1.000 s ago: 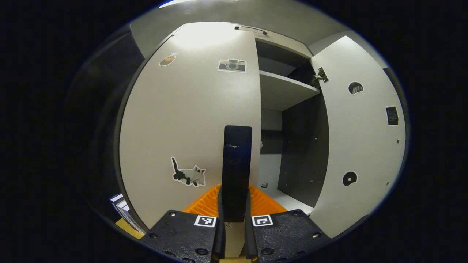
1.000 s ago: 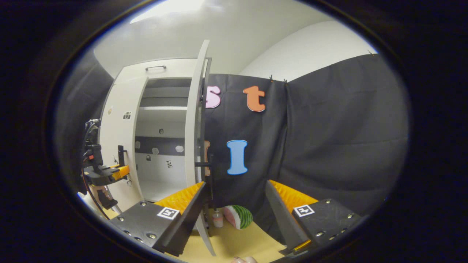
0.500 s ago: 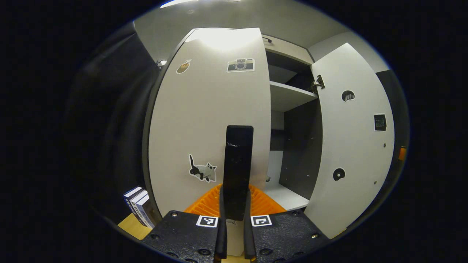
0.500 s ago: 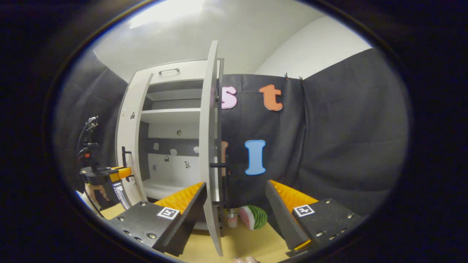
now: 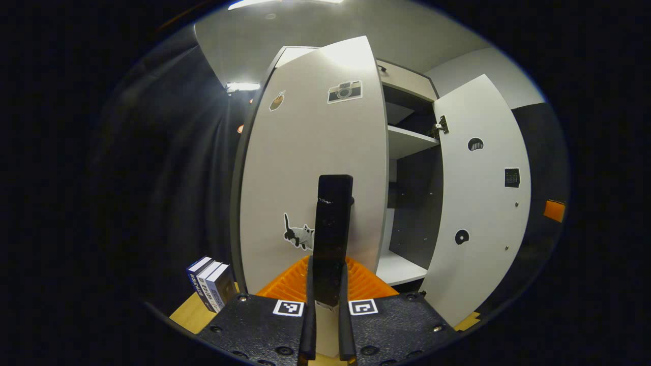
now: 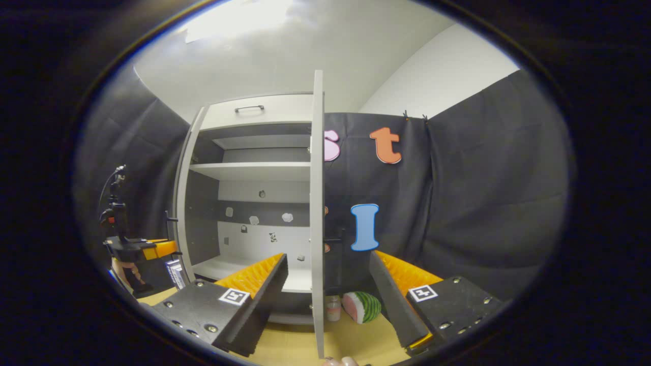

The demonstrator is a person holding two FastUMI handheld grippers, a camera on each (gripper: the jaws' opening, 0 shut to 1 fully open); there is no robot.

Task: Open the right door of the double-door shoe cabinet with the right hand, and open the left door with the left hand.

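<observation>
Gripping the dark handle of the left door, the left gripper has both fingers pressed against the bar, one on each side. The bar stands upright, its long axis running straight up from between the fingers, and the door panel lies flat just behind it, swung well out from the cabinet. In the right gripper view that same door shows edge-on at the cabinet's far left, with the left gripper at its handle.

The right door also stands open, seen edge-on directly ahead of the right gripper. Its fingers are spread wide and hold nothing; the door's edge rises between them but touches neither, as far as can be judged. Its handle pokes out on the far side of the panel.

The shelves lie bare to view between the two doors. I judge the task nearly done: the left hand alone has work left, carrying its handle a little further round the hinge side, then letting go. A toy watermelon slice and small bottle sit on the desk beyond the right door.
</observation>
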